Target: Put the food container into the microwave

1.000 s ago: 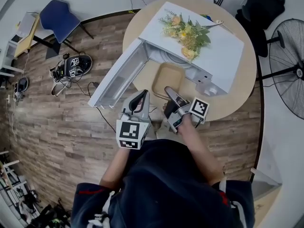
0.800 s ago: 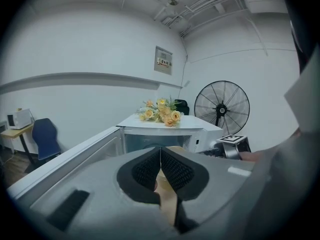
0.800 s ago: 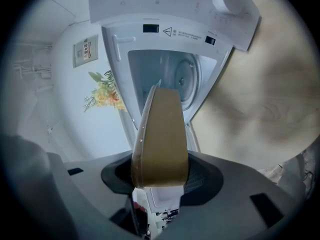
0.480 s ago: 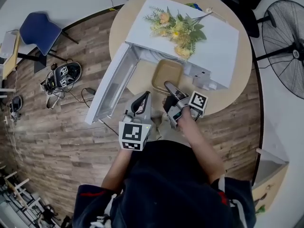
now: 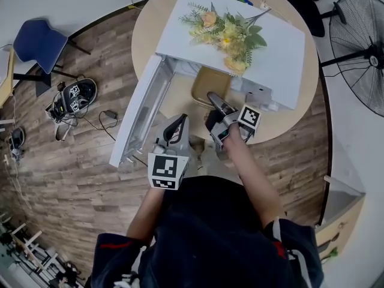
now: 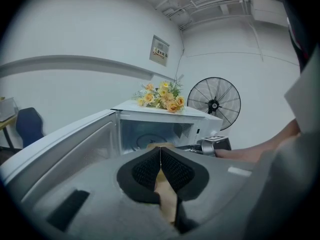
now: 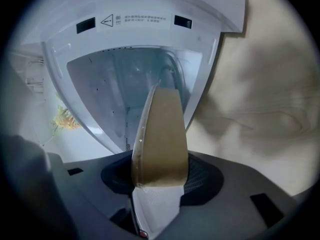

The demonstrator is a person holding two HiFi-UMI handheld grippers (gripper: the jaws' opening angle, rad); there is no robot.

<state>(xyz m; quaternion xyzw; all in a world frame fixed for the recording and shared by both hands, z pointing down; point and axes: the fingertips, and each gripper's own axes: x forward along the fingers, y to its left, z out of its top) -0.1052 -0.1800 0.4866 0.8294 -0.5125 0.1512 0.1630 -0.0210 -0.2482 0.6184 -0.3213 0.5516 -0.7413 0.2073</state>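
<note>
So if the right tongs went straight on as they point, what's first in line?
Probably inside the open microwave: the food container they hold leads, aimed into its cavity; depth is unclear.

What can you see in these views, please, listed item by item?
table: one, light wood, upper centre
microwave: one, white, on the table, door open
flowers: one bunch, yellow and green, atop the microwave
food container: one, tan, at the microwave's opening
chair: one, blue, floor at upper left
fan: one, black, at right
gear with cables: one heap, dark, floor at left
left gripper: one, grey, jaws together, before the microwave
right gripper: one, grey, shut on the food container
</note>
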